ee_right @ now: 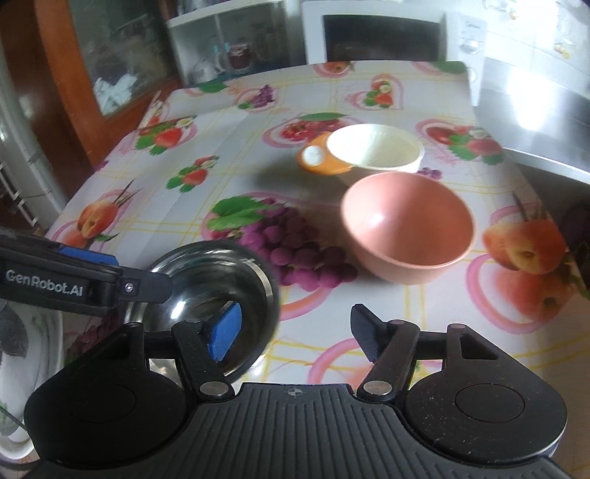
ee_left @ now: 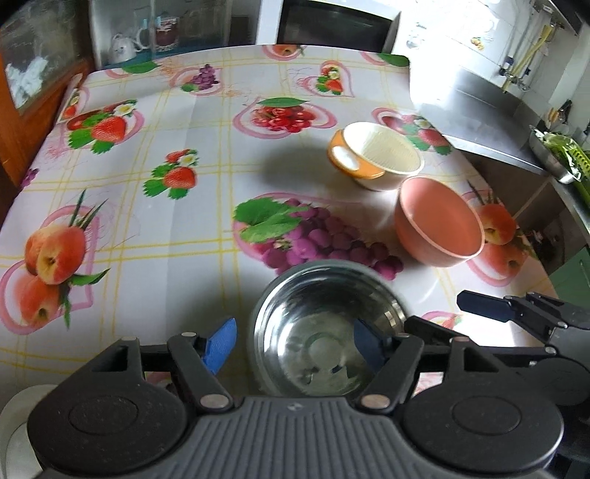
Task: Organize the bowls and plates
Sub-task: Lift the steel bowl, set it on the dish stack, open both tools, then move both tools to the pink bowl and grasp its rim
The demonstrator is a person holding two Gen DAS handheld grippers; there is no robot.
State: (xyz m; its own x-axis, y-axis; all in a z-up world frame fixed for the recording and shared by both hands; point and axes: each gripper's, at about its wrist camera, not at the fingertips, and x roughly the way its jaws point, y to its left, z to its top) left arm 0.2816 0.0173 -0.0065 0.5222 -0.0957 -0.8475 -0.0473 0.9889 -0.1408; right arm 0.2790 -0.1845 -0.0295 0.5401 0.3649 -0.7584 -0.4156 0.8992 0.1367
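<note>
A steel bowl sits on the fruit-print tablecloth right in front of my left gripper, which is open with its jaws spread to either side of the bowl's near rim. The bowl also shows in the right wrist view. A pink bowl stands upright beyond it, seen too from the right wrist. A cream bowl with an orange handled rim stands farther back, also in the right wrist view. My right gripper is open and empty, above the table in front of the pink bowl.
The table fills both views. A white plate edge lies at the near left. A microwave and a shelf with jars stand behind the table. A steel counter runs along the right.
</note>
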